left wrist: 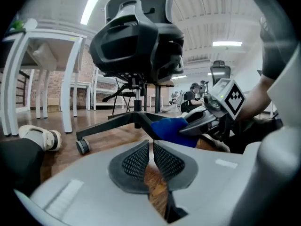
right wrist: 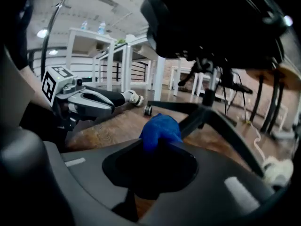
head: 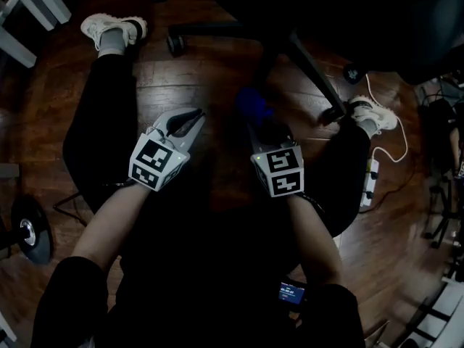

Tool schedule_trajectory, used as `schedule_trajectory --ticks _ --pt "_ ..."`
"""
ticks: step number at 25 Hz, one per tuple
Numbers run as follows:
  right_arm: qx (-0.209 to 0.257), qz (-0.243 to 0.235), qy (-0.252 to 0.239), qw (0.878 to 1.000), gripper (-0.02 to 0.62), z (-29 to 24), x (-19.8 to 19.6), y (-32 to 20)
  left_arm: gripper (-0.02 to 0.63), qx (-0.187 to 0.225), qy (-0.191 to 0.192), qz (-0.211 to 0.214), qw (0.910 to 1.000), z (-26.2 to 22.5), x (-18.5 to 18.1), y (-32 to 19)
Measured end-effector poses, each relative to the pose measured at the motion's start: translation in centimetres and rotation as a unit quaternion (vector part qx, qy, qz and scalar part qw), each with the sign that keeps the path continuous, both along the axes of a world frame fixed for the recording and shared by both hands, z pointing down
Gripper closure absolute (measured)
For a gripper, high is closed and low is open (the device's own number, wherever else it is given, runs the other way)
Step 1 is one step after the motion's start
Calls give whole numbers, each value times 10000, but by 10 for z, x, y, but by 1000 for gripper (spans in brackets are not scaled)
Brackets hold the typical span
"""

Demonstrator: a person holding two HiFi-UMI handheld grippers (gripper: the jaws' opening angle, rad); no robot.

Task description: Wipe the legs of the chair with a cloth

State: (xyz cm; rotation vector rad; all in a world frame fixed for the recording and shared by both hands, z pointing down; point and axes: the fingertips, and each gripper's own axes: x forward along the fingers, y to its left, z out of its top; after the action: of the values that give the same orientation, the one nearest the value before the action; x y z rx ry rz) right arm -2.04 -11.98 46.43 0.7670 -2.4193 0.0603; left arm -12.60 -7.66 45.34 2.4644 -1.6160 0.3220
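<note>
A black office chair point(left wrist: 136, 41) stands on a star base with dark legs point(head: 308, 67) and castors point(left wrist: 83, 146). My right gripper point(head: 255, 118) is shut on a bunched blue cloth point(right wrist: 160, 128), which sits just short of the nearest chair leg point(right wrist: 207, 117); in the left gripper view the blue cloth point(left wrist: 171, 128) lies against a base spoke point(left wrist: 117, 122). My left gripper point(head: 190, 119) hangs to the left of it, shut with nothing between its mesh pads point(left wrist: 136, 160). The chair seat point(head: 377, 13) hides the hub in the head view.
The person's legs stretch out either side of the base, with a white shoe point(head: 110, 29) at left and another shoe point(head: 373, 114) at right. A power strip point(head: 371, 180) with a white cable lies at the right. A weight plate point(head: 29, 230) is at left. White table legs point(left wrist: 70, 79) stand behind.
</note>
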Motion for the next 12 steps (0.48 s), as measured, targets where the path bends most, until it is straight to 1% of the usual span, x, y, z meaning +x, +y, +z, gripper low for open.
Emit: schedule_trajectory --ticks 1,3,4,6,7,9,12 --pt "337 -222 183 9990 511 -13 -9 -10 575 85 199 -55 9998 -6 -1 -1" --pt "917 -597 660 9918 511 -31 -32 -38 575 210 584 -154 9980 -17 -3 -2" --pt "1164 -720 952 9860 511 -35 -44 -53 575 234 692 -174 9972 -20 -4 -2" --pt "1557 -883 1638 9701 511 -33 -66 -84 575 249 698 -174 9971 -22 -8 -2" --pt "1683 -943 1999 9606 511 -28 -75 -99 575 265 646 -165 9974 -22 -8 -3" --pt "1788 -1004 2689 9411 509 -14 -88 -125 575 335 533 -148 9979 -25 -8 -4" --pt "1653 -965 3613 9126 509 14 -88 -151 575 462 390 -95 9981 -29 -7 -5"
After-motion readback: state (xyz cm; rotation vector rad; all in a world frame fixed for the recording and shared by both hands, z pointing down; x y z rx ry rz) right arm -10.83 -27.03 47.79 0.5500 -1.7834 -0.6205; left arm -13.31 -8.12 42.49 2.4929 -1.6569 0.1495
